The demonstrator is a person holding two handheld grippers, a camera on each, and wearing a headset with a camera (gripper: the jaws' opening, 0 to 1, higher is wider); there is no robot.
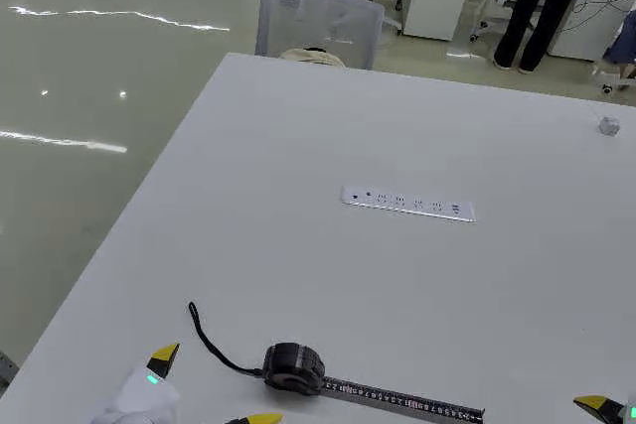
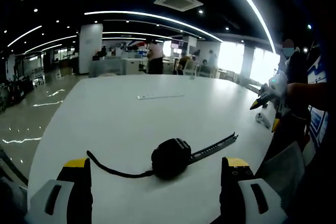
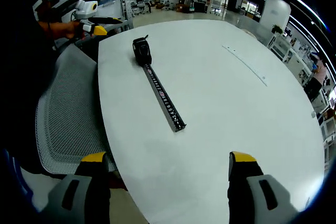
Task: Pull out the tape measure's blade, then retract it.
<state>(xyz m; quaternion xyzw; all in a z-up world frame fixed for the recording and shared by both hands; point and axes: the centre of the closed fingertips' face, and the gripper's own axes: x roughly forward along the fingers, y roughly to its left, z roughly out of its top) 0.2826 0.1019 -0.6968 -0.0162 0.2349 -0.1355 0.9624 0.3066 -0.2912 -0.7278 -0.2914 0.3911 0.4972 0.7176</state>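
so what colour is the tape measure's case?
The tape measure's case is black; the left gripper view shows it best.

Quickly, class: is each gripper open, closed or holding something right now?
Left gripper: open, holding nothing; the tape measure lies ahead of its jaws.
Right gripper: open, holding nothing, apart from the blade.

Bright ceiling strips [image 2: 131, 12] glare off floor [image 1: 119, 15]; fisheye edges warp

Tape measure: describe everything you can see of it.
The tape measure has a round black case, seemingly plastic, apparently standing upright near the white table's closest edge. Its dark blade, with pale markings, is pulled out and lies flat and straight. A black wrist strap trails from the opposite side. Only the table touches it.
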